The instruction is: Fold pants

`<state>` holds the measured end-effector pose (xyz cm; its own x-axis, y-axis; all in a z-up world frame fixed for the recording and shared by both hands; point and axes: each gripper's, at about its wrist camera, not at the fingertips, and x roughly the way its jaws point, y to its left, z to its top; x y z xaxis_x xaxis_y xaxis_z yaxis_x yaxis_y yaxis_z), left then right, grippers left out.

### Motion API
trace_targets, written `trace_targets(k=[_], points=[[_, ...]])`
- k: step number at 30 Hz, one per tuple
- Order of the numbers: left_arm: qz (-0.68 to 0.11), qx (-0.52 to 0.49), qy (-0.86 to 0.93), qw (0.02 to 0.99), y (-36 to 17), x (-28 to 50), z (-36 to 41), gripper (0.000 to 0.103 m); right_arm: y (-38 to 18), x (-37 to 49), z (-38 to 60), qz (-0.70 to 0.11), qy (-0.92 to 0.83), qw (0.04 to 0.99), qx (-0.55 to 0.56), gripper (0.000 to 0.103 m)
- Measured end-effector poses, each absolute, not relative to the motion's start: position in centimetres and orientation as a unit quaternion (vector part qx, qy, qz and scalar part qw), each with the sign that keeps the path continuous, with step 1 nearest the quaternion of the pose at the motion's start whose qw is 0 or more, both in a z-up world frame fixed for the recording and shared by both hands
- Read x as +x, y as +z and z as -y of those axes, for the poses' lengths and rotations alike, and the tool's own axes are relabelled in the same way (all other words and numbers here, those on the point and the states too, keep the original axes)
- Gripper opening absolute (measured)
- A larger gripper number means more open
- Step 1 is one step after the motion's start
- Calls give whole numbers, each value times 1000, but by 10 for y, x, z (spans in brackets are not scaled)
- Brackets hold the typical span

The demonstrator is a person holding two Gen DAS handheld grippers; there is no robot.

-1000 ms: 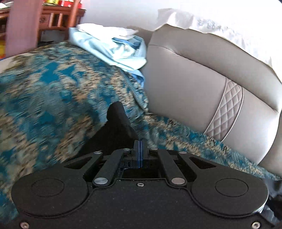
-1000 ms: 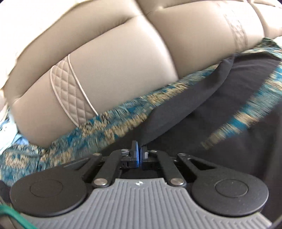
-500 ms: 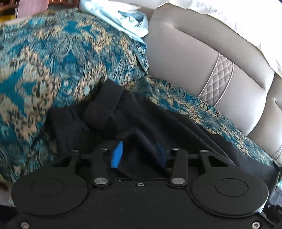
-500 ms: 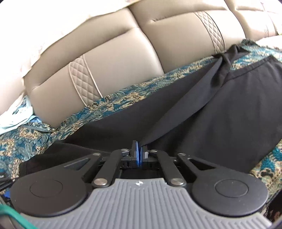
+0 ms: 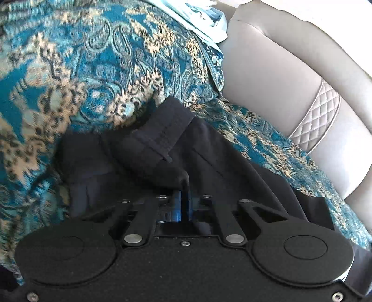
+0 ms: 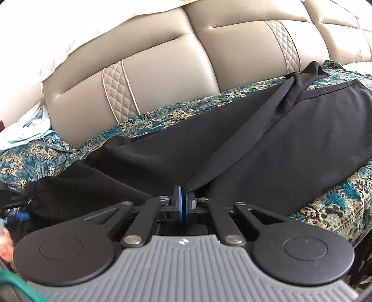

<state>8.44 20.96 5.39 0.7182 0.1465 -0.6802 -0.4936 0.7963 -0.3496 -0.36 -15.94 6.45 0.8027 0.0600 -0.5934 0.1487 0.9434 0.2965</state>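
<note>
Black pants [image 6: 267, 139] lie spread along a sofa seat covered by a teal and gold patterned throw [image 5: 104, 69]. In the left wrist view the waistband end [image 5: 160, 139] is bunched near the throw's rise. My left gripper [image 5: 184, 202] is shut on a pinch of the black fabric just below that waistband. My right gripper [image 6: 184, 202] is shut on a fold of the pants, and a taut ridge of cloth [image 6: 244, 139] runs from it up to the far leg end [image 6: 309, 69].
The beige leather sofa back [image 6: 162, 69] with quilted strips stands behind the seat. Light blue and white clothes [image 5: 204, 21] lie piled at the left end, also in the right wrist view [image 6: 30, 130]. A white cloth [image 6: 93, 25] drapes the sofa top.
My left gripper was shut a second ago, opened over the waistband end half a second ago, and has now shut on the fabric. My right gripper stayed shut on its fold and pulled back from the sofa back.
</note>
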Motion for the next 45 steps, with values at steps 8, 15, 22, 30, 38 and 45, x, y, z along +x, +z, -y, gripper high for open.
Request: trace_targets(k=[8, 15, 22, 30, 38, 45], points=[[-329, -198, 214, 898, 68, 50, -202, 6, 59, -24, 157, -321, -7, 936, 143, 13], [-356, -204, 235, 881, 47, 48, -212, 7, 47, 4, 184, -310, -93, 933, 161, 14], [-358, -192, 233, 884, 41, 52, -213, 9, 50, 48, 255, -277, -200, 925, 165, 14], [-356, -168, 233, 890, 39, 53, -209, 10, 73, 97, 343, -278, -216, 926, 137, 60], [-355, -143, 244, 891, 38, 57, -203, 10, 72, 180, 391, -323, -226, 917, 67, 70], [-357, -126, 255, 890, 38, 60, -200, 10, 49, 254, 412, -383, -219, 895, 67, 53]])
